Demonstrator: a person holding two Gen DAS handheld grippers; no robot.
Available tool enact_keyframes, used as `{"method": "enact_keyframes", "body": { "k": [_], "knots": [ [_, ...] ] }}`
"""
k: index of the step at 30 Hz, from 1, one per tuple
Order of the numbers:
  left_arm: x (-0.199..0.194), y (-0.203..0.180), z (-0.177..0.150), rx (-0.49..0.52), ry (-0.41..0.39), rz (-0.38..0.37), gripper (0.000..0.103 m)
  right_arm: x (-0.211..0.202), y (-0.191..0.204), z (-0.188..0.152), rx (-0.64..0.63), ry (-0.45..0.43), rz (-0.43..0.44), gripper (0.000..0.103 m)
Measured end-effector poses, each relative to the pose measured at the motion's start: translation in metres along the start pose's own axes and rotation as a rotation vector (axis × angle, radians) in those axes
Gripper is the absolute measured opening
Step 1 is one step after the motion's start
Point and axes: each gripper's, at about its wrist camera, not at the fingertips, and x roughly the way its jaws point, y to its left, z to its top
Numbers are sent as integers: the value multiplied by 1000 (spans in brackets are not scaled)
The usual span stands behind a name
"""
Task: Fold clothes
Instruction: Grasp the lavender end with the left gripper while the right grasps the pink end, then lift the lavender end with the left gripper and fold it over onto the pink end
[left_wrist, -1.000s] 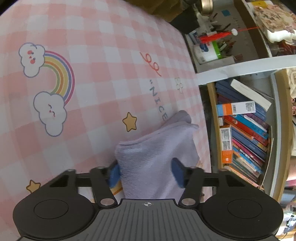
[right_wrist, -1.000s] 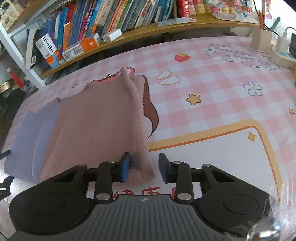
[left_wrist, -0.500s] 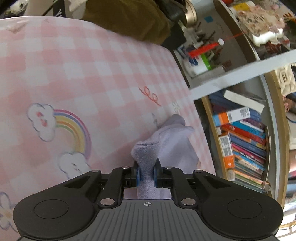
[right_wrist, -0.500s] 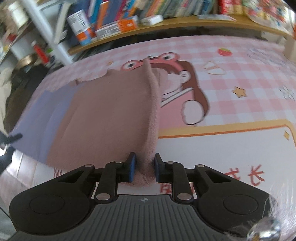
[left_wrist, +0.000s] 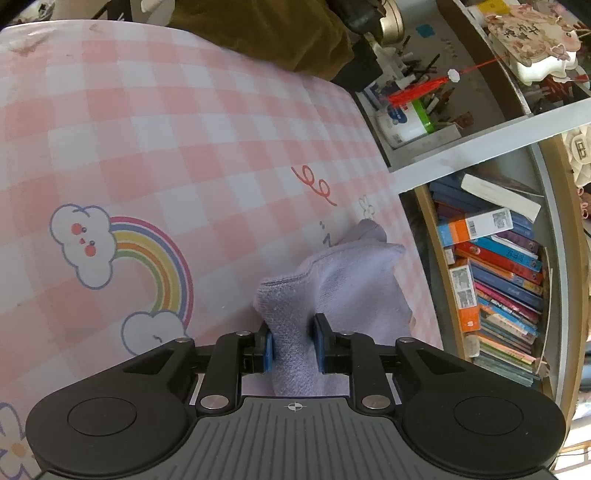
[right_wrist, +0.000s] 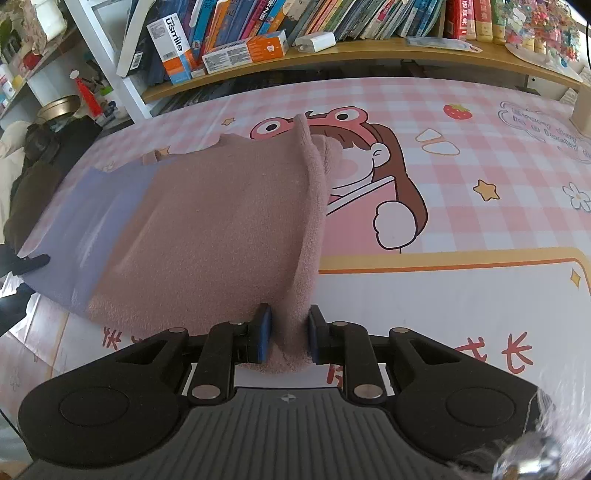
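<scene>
A soft cloth, lilac at one end and dusty pink at the other, is stretched between my grippers above the pink checked table mat. In the left wrist view my left gripper (left_wrist: 293, 349) is shut on the lilac end (left_wrist: 351, 280), bunched between the blue pads. In the right wrist view my right gripper (right_wrist: 286, 338) is shut on the pink end (right_wrist: 221, 229). The cloth rises away from it, with the lilac part (right_wrist: 88, 229) at the far left. A folded edge (right_wrist: 314, 184) runs along its right side.
The mat (left_wrist: 147, 147) shows a rainbow and clouds; in the right wrist view it (right_wrist: 461, 166) shows a cartoon girl. Bookshelves (right_wrist: 295, 29) stand behind the table, and shelves with books (left_wrist: 498, 277) to the side. A dark green garment (left_wrist: 266, 33) lies beyond the far edge.
Both grippers went from open around the cloth to shut on it, then lifted it off the mat. The cloth now hangs taut between them.
</scene>
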Motion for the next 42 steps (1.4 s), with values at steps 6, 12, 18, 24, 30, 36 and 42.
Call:
{"method": "enact_keyframes", "body": {
  "k": [6, 12, 18, 24, 30, 36, 42],
  "knots": [
    [1, 2, 2, 3, 2, -9, 14, 0, 0, 0, 3, 1, -2, 21],
    [1, 1, 3, 18, 2, -5, 13, -7, -7, -1, -15, 4, 10, 27],
    [-1, -7, 1, 65, -14, 9, 12, -7, -9, -3, -53, 21, 58, 19],
    [-19, -39, -7, 204, -69, -8, 11, -4, -10, -2, -95, 32, 82, 18],
    [-37, -85, -26, 369, -121, -52, 10, -3, -16, -1, -124, 33, 126, 18],
    [-46, -125, -57, 505, -150, -61, 10, -3, -20, -3, -171, 17, 162, 18],
    [-58, -164, -97, 665, -174, -74, 10, -1, -28, -4, -197, 3, 213, 18]
  ]
}}
